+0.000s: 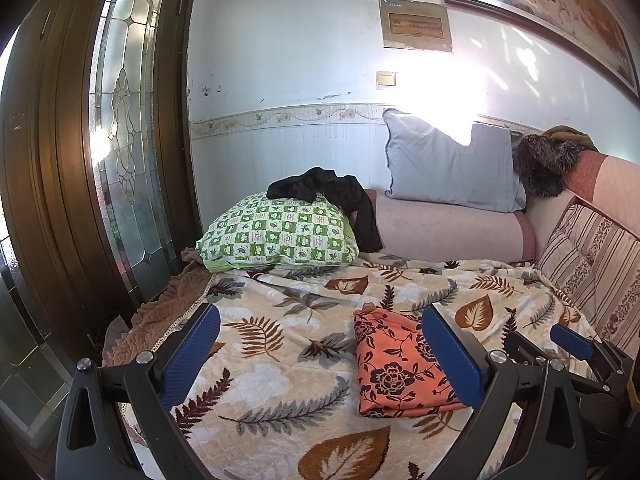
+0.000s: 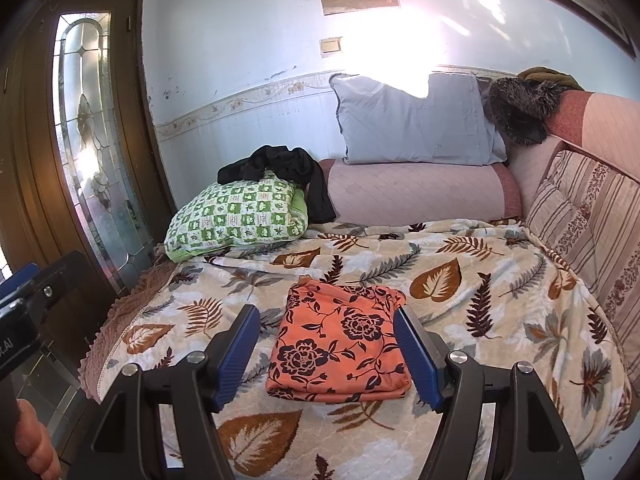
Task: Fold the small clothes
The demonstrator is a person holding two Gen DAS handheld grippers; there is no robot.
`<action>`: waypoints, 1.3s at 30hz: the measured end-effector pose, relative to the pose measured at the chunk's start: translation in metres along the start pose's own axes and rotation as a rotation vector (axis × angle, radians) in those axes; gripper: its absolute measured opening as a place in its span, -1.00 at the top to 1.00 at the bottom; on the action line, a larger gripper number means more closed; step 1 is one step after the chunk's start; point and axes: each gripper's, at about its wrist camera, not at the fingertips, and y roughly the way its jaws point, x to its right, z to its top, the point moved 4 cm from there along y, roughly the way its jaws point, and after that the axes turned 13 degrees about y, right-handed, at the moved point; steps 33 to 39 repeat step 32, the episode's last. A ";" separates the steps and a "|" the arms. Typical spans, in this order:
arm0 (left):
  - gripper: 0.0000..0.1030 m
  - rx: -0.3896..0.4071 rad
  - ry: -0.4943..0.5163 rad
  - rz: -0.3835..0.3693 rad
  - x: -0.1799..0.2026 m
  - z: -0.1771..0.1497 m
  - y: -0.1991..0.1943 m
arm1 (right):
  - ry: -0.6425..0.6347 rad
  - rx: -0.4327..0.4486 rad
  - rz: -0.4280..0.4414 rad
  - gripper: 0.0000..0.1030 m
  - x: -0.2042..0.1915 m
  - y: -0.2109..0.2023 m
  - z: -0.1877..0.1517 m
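Left gripper (image 1: 320, 344) hovering with jaws spread wide, gripping nothing; right gripper (image 2: 326, 344) likewise gaping wide and carrying nothing, its fingers framing the garment from above without visibly touching it. Lying folded into a neat rectangle on the bed: an orange floral garment (image 2: 340, 344), layered edges showing along its near side, resting flat on the leaf-print blanket (image 2: 460, 292). Appearing in the left wrist view toward the right finger, partly hidden behind that blue pad (image 1: 452, 352). Sitting farther back on the blanket, well apart from the garment: a green checked pillow (image 2: 236, 216) with a black piece of clothing (image 2: 288, 176) draped over its top and hanging down its right side. Leaning against the wall behind a pink quilted bolster (image 2: 420, 196): a pale blue pillow (image 2: 412, 124). Standing at the left: a wooden door with a leaded glass panel (image 1: 124, 120). Running along the right side of the bed: a striped cushion (image 2: 580, 220).
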 end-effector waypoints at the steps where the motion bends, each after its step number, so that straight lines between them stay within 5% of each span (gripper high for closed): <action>1: -0.96 0.000 -0.002 0.000 -0.001 0.000 -0.001 | -0.002 -0.001 0.001 -0.41 -0.001 0.001 0.000; 20: -0.96 -0.024 -0.002 0.009 -0.018 0.001 0.015 | -0.011 -0.040 0.020 -0.41 -0.026 0.034 -0.003; 39: -0.96 -0.077 -0.084 -0.050 -0.022 -0.012 0.067 | 0.002 -0.080 0.007 -0.41 -0.009 0.077 0.000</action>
